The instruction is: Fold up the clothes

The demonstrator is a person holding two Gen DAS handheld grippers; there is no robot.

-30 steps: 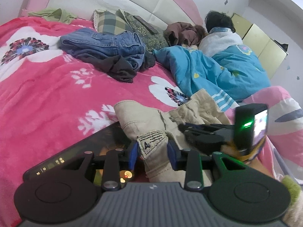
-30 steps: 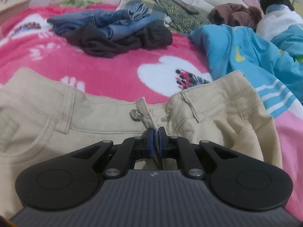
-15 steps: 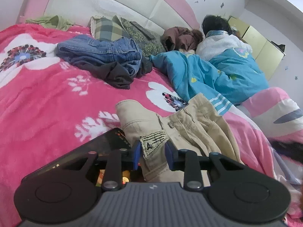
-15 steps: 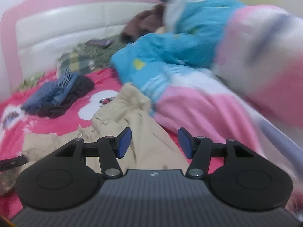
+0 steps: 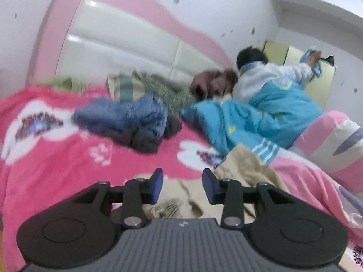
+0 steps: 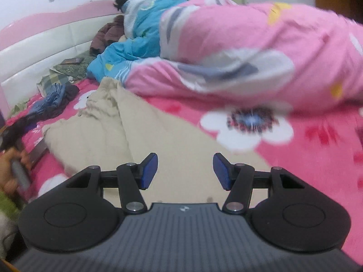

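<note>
Bed: pink fleece blanket (image 5: pixel 56 165) with white flower prints covers the surface; a pink-and-white padded headboard (image 5: pixel 127 52) stands at the far end.
Quilts: a pink patterned quilt (image 6: pixel 249 45) is bunched along the right side of the bed; a blue quilt (image 5: pixel 249 122) lies beyond it, nearer the headboard.
Person: someone in a white top (image 5: pixel 256 81) lies at the head of the bed, partly under the blue quilt, with one arm raised toward the pale yellow cabinet (image 5: pixel 317 86).
Beige trousers: trousers (image 6: pixel 140 136) lie spread on the pink blanket, their far edge touching the blue quilt; in the right wrist view the cloth runs from the quilts down to just under the right claw. Fold state cannot be told through the blur.
Clothes pile: blue jeans (image 5: pixel 127 115) over a dark garment (image 5: pixel 145 140) sit mid-bed, well apart from the trousers; plaid and leafy green pillows (image 5: pixel 145 86) lie behind them.
Left claw: left claw (image 5: pixel 182 184) has just been opening; the blue pads stand apart with nothing pressed between them, and the trousers lie below and beyond the tips.
Right claw: right claw (image 6: pixel 185 170) stands wide apart, holding nothing, over the flat beige cloth.
Hand: a blurred hand (image 6: pixel 13 170) shows at the left edge of the right wrist view, gripping a handle.
Phone: a dark phone (image 6: pixel 72 61) rests on the leafy pillow.
</note>
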